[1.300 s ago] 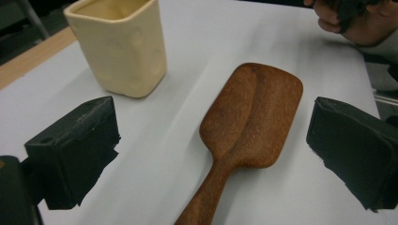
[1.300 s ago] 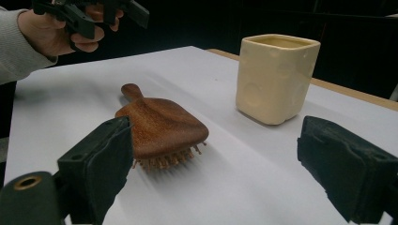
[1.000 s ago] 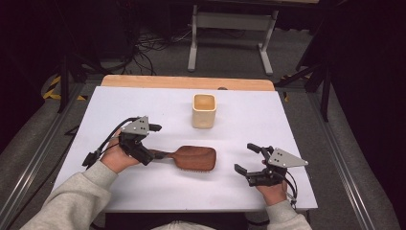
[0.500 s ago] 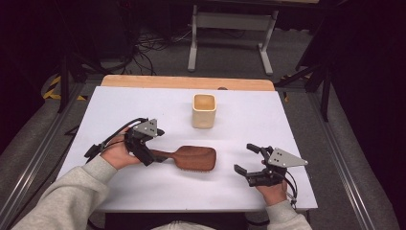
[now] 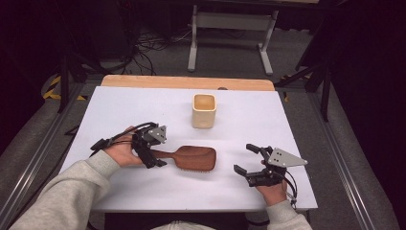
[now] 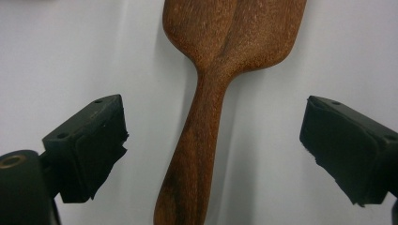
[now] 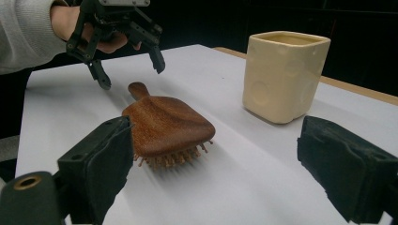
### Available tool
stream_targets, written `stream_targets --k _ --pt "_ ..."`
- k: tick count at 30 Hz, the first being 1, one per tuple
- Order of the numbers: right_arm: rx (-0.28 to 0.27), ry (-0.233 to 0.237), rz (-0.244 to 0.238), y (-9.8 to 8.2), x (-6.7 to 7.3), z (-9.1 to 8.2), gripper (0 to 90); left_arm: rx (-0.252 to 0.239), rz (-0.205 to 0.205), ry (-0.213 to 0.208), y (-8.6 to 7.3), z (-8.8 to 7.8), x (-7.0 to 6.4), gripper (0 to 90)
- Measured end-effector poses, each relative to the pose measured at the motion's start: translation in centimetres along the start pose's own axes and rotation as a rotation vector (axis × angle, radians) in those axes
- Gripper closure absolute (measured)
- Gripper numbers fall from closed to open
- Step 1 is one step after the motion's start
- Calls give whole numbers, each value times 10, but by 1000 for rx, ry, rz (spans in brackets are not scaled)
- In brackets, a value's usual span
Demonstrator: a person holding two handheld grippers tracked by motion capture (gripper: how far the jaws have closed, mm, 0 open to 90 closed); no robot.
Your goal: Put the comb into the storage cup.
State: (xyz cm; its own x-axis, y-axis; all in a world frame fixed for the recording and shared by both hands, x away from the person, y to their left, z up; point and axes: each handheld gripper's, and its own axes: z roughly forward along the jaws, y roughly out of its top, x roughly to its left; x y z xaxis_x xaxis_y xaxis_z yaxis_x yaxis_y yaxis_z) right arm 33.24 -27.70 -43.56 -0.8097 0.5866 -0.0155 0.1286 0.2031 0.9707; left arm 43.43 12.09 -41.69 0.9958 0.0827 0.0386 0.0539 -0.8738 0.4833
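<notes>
A wooden paddle hairbrush (image 5: 190, 157) is lying bristles-down near the middle of the white table (image 5: 297, 124), its handle pointing toward the person's left. The left gripper (image 5: 152, 152) is hovering over the handle with its jaws spread wide, one on each side of the handle and touching neither, as the left gripper view confirms for the hairbrush handle (image 6: 199, 154). The right gripper (image 5: 249, 160) is resting to the right of the brush head, well apart from it, its jaws likewise spread and holding nothing. A cream square cup (image 5: 204, 110) is standing upright farther back on the table, beyond the brush; in the right gripper view it (image 7: 284, 75) is sitting to the right of the hairbrush (image 7: 166, 124).
</notes>
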Motion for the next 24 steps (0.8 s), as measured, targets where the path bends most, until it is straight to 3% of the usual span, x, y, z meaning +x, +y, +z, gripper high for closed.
stream_targets --k 7,12,17,24 --pt "1 6 0 0 0 1 115 51 5 -10 2 7 4 120" --pt "1 7 1 0 0 0 118 92 15 -24 6 13 9 173" --pt "2 10 0 0 0 0 121 100 18 -50 8 17 11 225" --pt "2 14 2 -1 0 0 124 143 44 -48 10 25 10 332"
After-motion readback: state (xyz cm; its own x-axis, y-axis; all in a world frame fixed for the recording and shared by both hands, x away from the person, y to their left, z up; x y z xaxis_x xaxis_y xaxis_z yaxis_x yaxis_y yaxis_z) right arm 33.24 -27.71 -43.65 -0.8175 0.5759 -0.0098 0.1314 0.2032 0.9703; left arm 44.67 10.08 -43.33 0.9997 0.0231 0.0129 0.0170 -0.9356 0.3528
